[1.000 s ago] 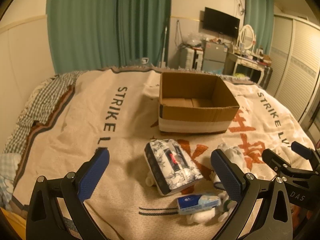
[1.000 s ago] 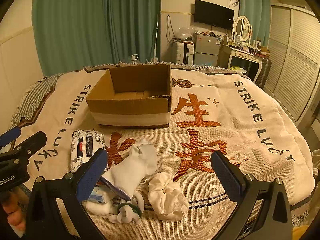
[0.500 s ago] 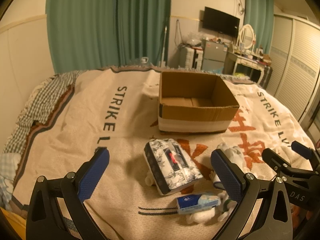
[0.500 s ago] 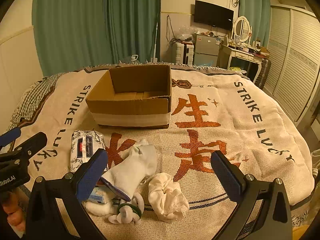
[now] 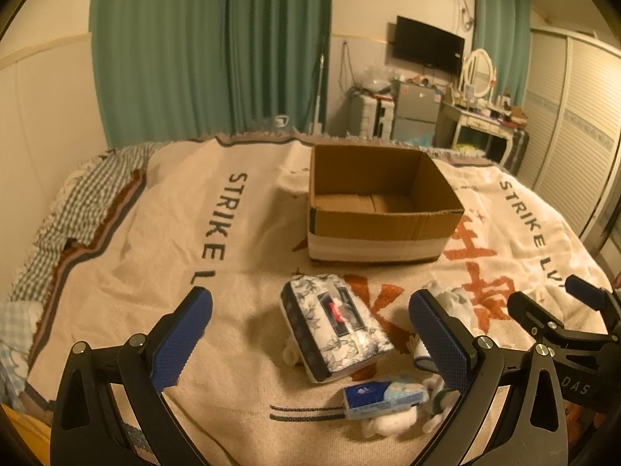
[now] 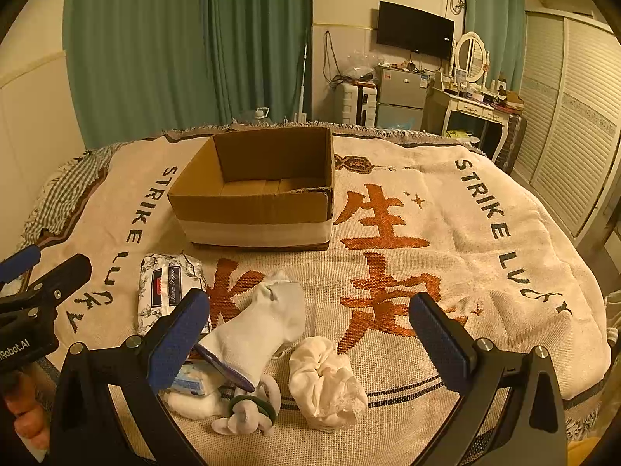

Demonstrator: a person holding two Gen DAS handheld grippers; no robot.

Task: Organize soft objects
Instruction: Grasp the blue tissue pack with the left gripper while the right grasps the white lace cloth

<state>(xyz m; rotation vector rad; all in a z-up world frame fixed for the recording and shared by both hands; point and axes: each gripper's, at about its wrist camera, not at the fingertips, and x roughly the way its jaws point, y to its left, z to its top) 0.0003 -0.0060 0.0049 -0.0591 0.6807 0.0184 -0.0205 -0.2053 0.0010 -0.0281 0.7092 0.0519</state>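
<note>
Holding both tools wide apart, we grip nothing: the left gripper point(image 5: 310, 343) and the right gripper point(image 6: 308, 339) each hang over the near edge of the bed with blue pads spread and only air between them.

Nearest to us lie five small soft things in one cluster. We count one fluffy white hair tie with a dark green band point(image 6: 248, 413), one small blue-and-white pocket tissue pack point(image 5: 382, 396) resting on a white fluffy puff point(image 6: 194, 402), one crumpled white scrunchie point(image 6: 328, 382) just beside them, and one white ankle sock point(image 6: 260, 328) lying partly over the pocket pack. Beyond these sits one floral-printed soft tissue pack point(image 5: 335, 326), its long side angled toward the cluster, near the sock but apart from it.

Farther back stands one open brown cardboard box with a white band around its base point(image 6: 256, 209); we see only its bare cardboard floor inside. All of it rests on one cream woven blanket with orange characters and dark "STRIKE LUCKY" lettering point(image 6: 427, 233). Far behind we count two green curtain panels point(image 6: 186, 46) and one black wall television point(image 6: 415, 29).

Compared with a second ago, nothing on the blanket has shifted, and both grippers keep the same spread and place.
</note>
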